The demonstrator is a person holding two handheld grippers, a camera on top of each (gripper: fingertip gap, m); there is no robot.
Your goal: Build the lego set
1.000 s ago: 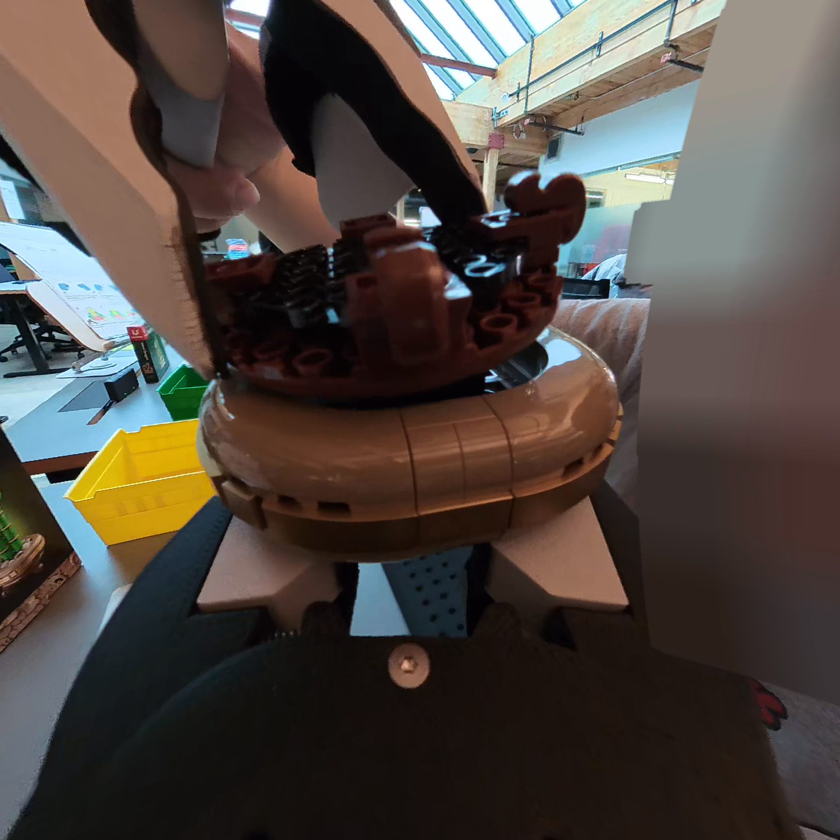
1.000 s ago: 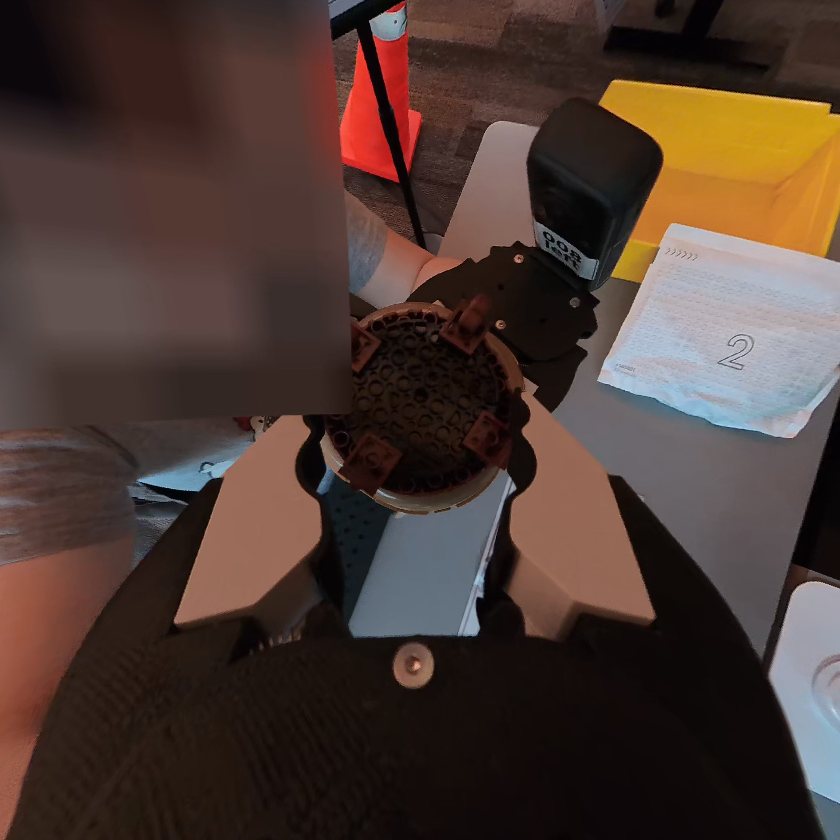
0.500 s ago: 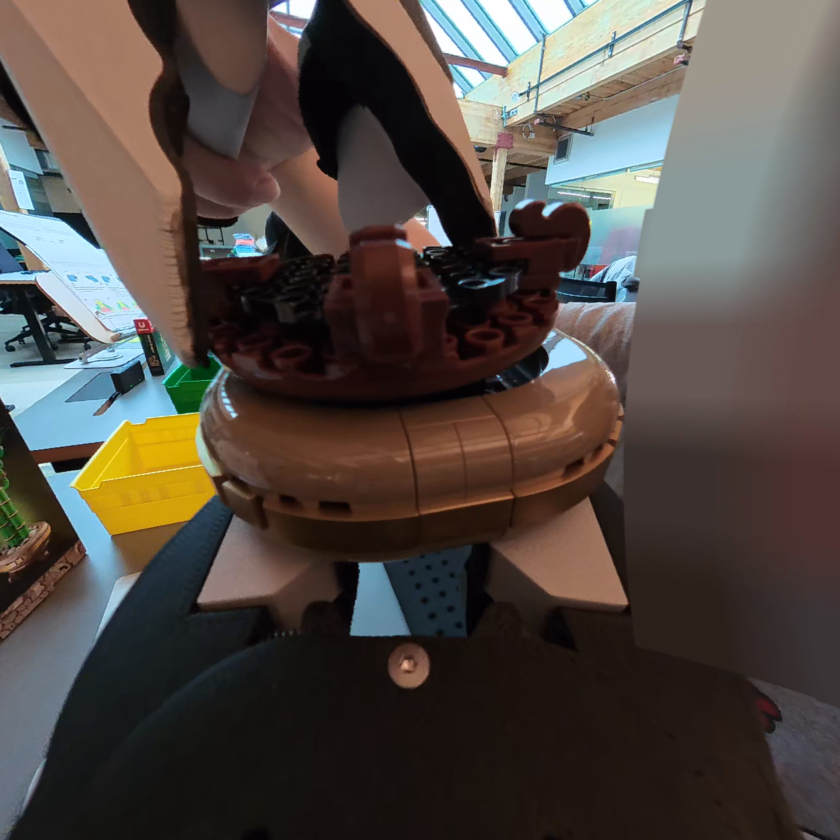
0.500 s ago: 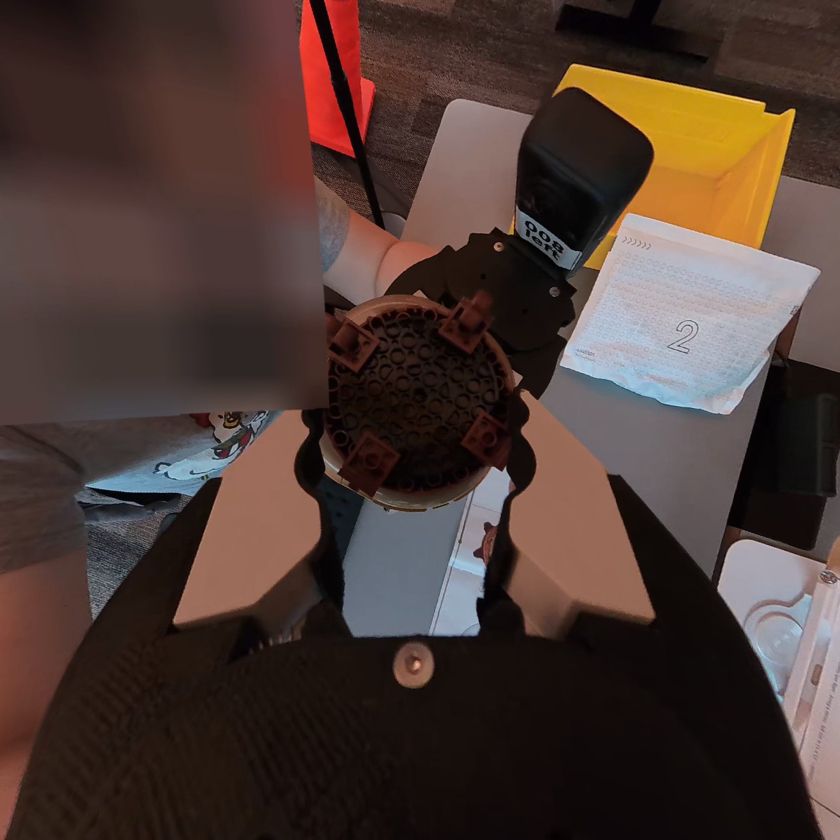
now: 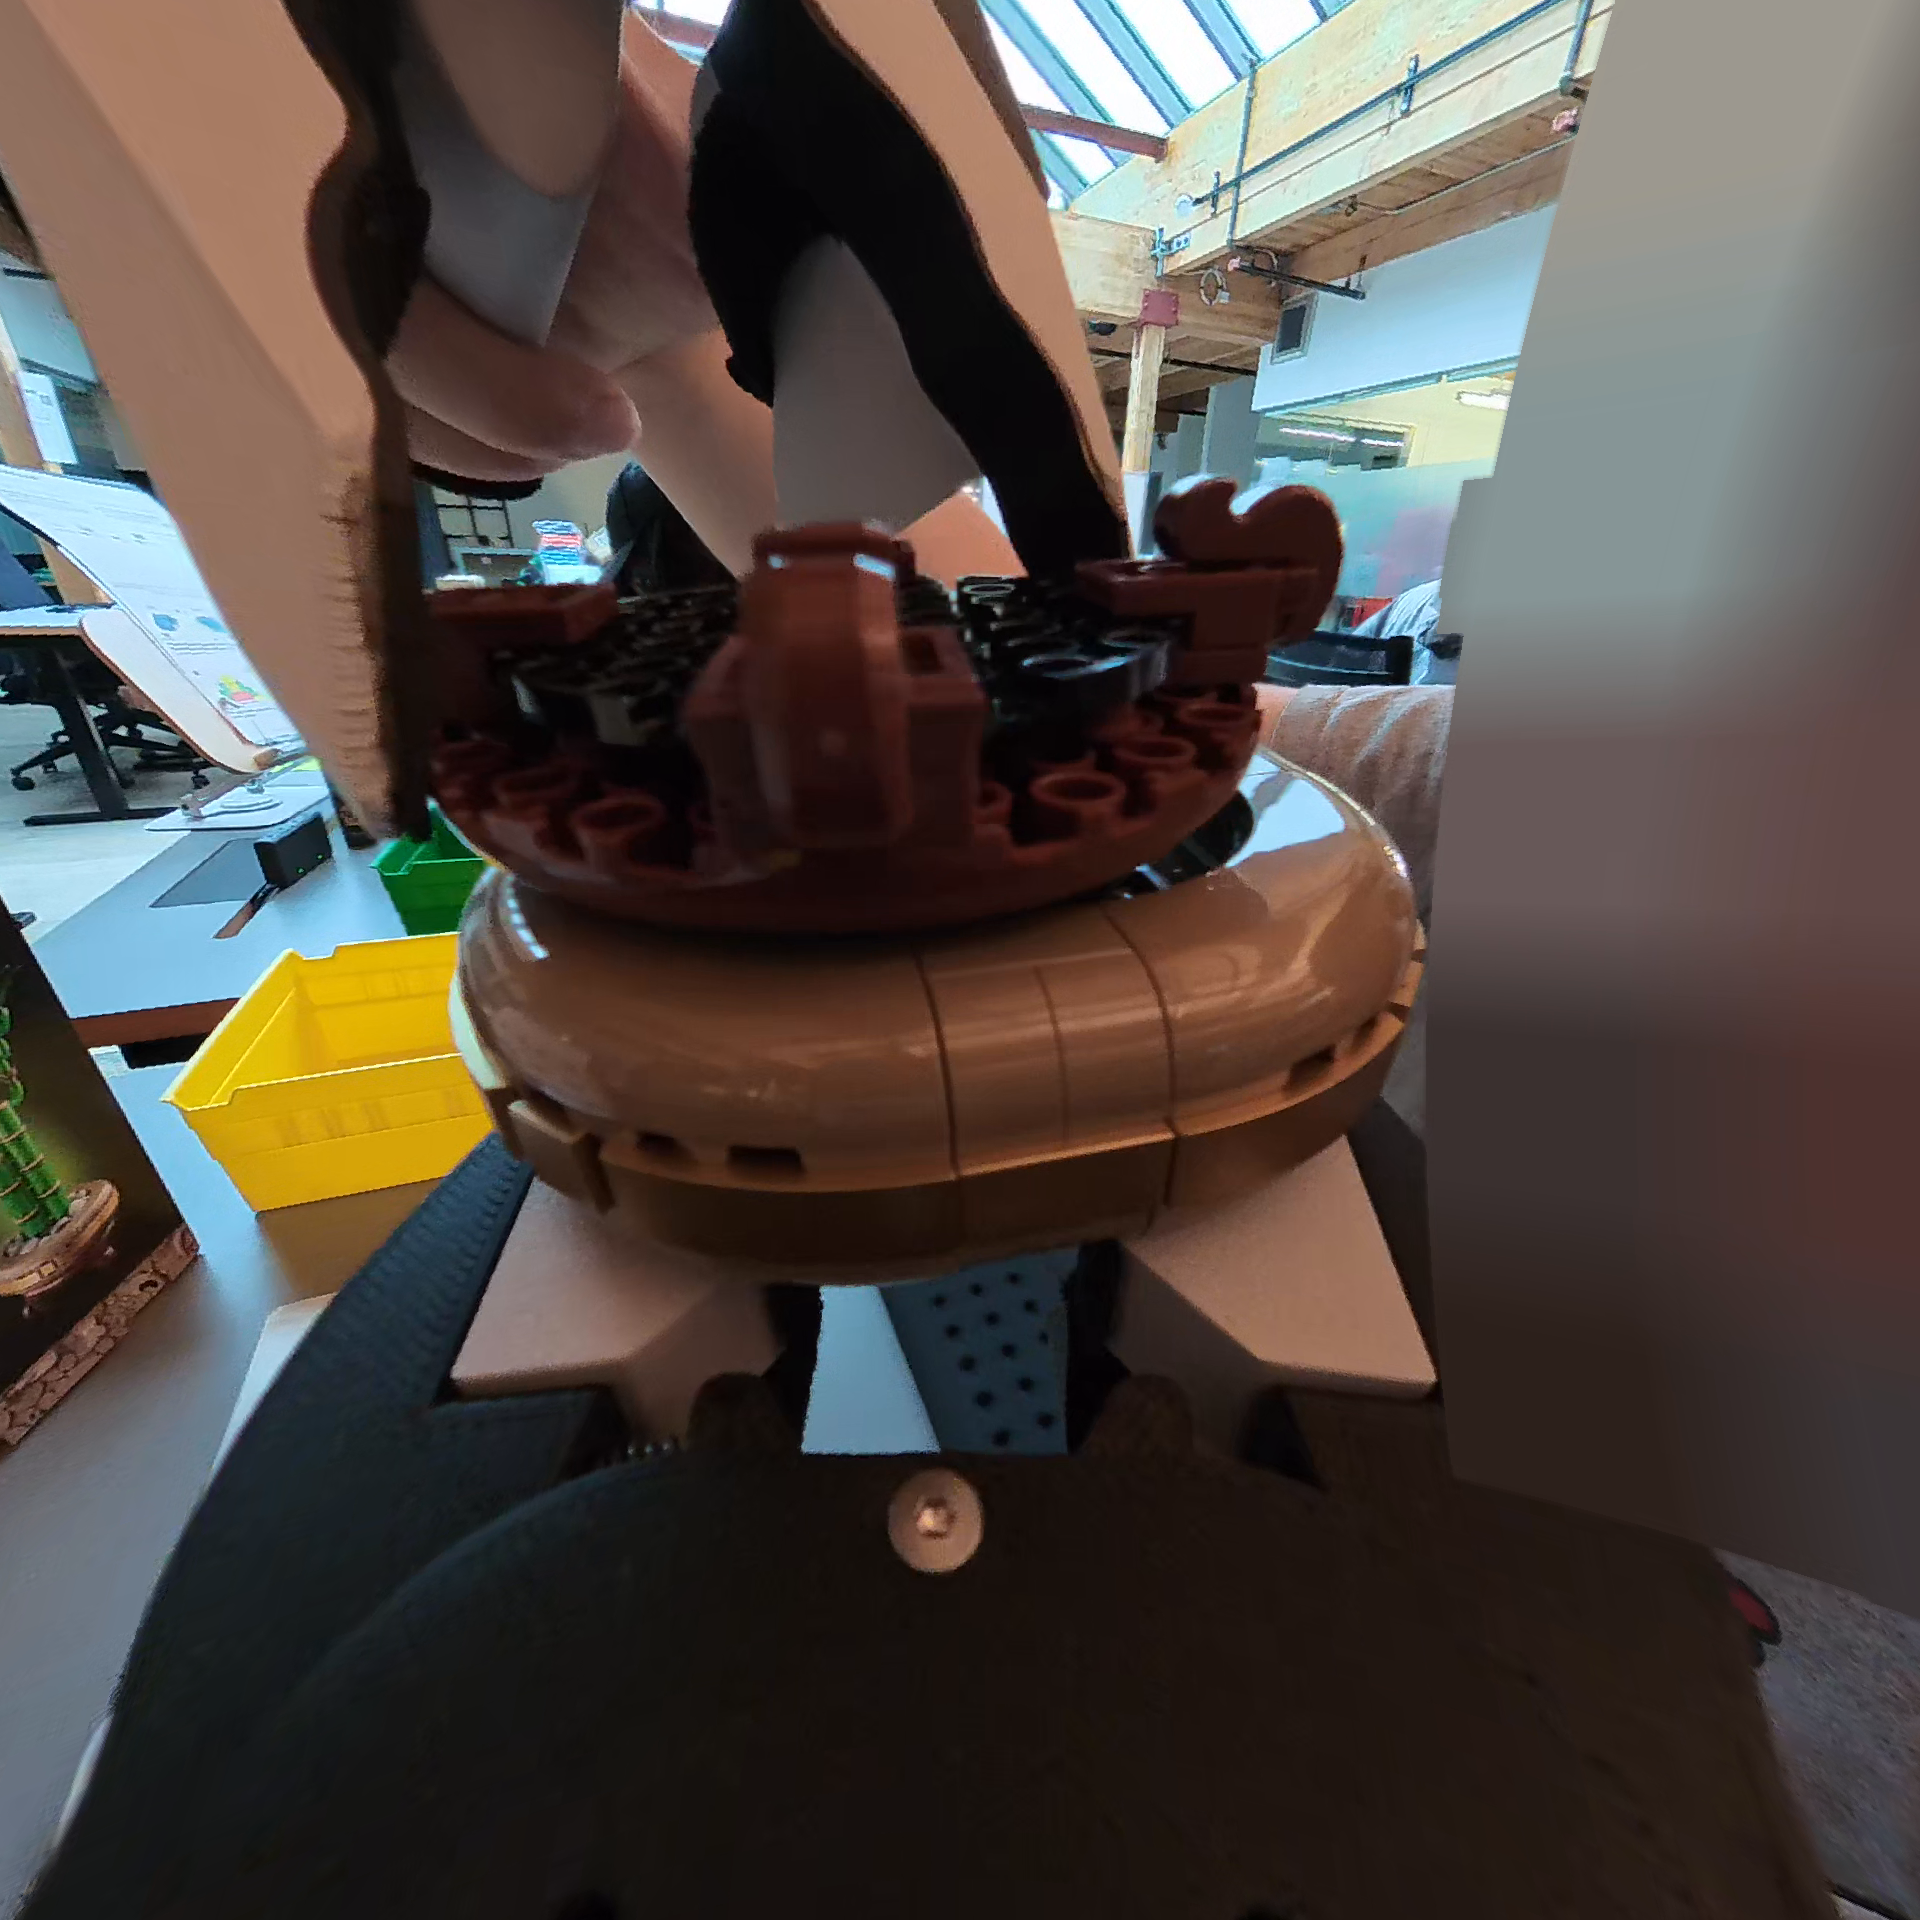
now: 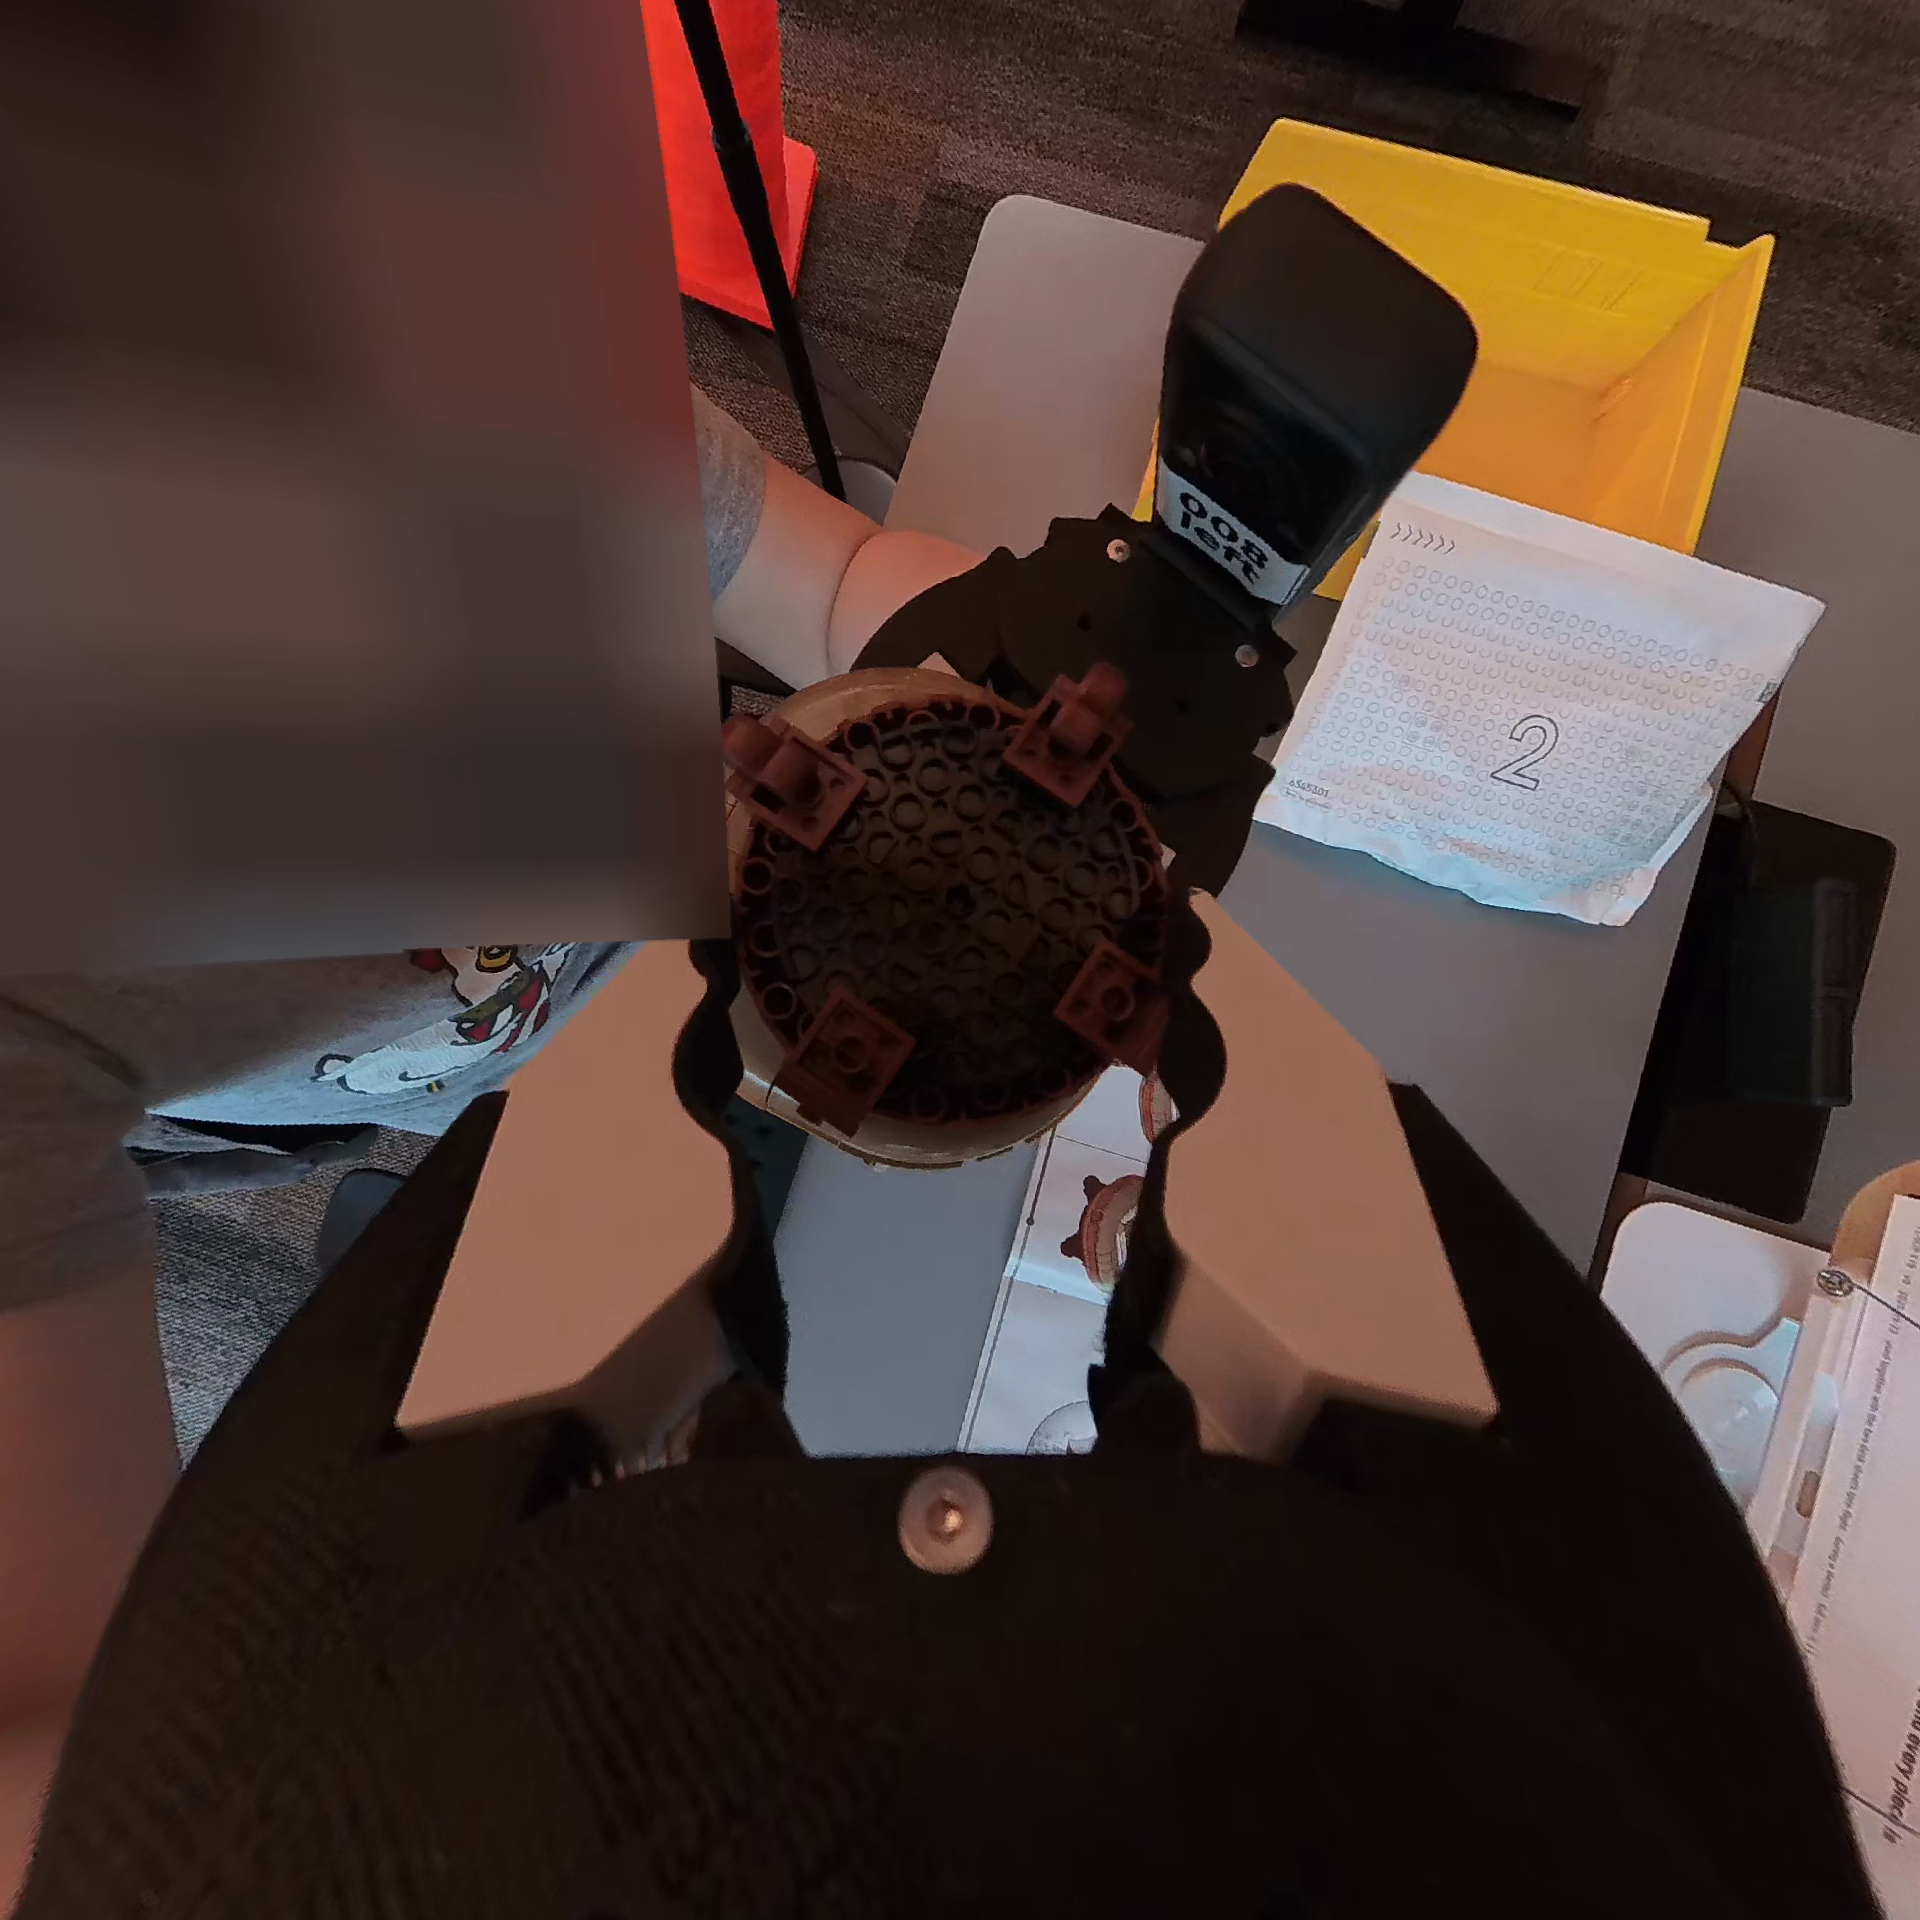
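A round lego pot is held upside down off the table: a glossy tan ring [image 5: 935, 1029] with a dark brown studded base [image 5: 852, 821] and several brown feet on top. My left gripper [image 5: 940, 1226] is shut on the tan ring from below. It also shows in the right wrist view [image 6: 1195, 665], beyond the pot. My right gripper [image 6: 945, 987] comes down from above. Its fingers [image 5: 395, 623] press on opposite sides of the brown base [image 6: 945, 904]. The pot hides the left fingertips.
A yellow bin [image 5: 332, 1070], a green bin [image 5: 426, 873] and the set's box [image 5: 62, 1195] stand on the left. Below lie a numbered paper bag [image 6: 1538, 707], another yellow bin [image 6: 1558, 343], an instruction booklet [image 6: 1081, 1226] and a white tray [image 6: 1714, 1351]. An orange cone [image 6: 717, 156] stands on the floor. Some 6 centimeters of space lies between my two pairs of fingers.
The background shifts in both views, so both grippers and the pot have moved together. The brown base has turned slightly and sits flatter on the tan ring.
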